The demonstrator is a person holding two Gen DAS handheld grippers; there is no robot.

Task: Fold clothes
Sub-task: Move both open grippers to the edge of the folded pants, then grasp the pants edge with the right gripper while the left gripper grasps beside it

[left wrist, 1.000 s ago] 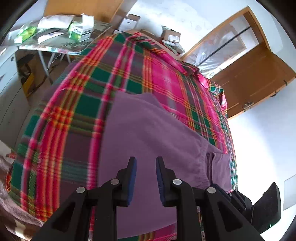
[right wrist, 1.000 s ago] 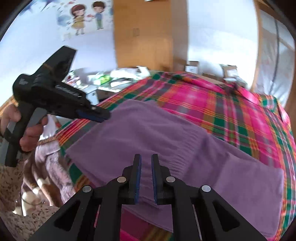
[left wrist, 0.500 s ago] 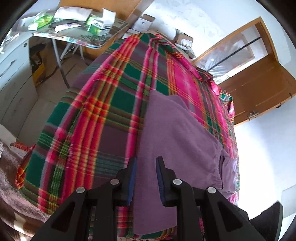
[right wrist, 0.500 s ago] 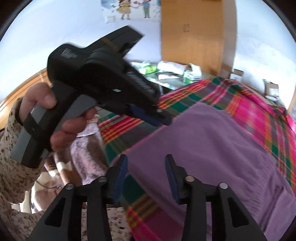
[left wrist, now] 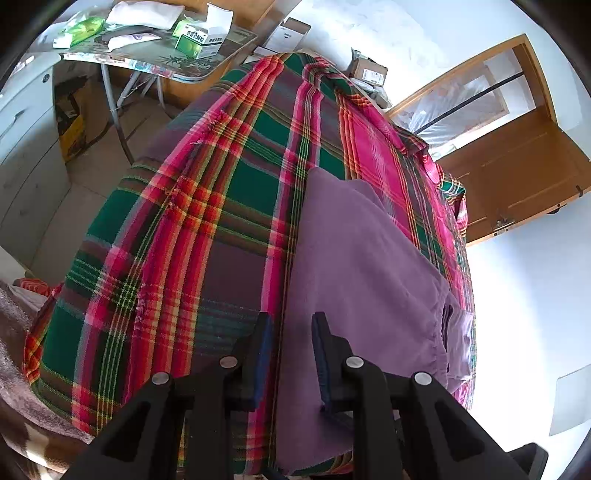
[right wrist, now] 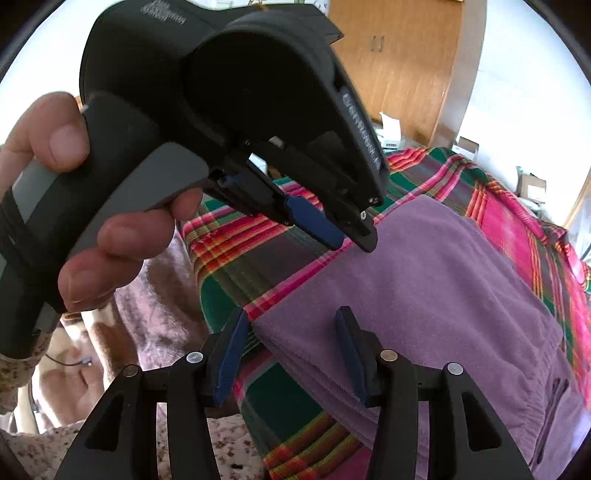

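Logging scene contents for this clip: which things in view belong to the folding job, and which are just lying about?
Part of the job:
- purple garment, lying on the plaid blanket
- left gripper, jaws open
- right gripper, jaws open

Just lying about:
- folding table beside the bed
- green and white box on that table
- cardboard box
- wooden door

White walls (left wrist: 388, 33), bright daylight. Folding side table (left wrist: 207, 72) with boxes and packets stands past the bed's far left corner; white drawer unit (left wrist: 22, 147) on the left. Wooden door (left wrist: 517, 177) ajar at right; wooden wardrobe (right wrist: 402, 66) against the far wall.
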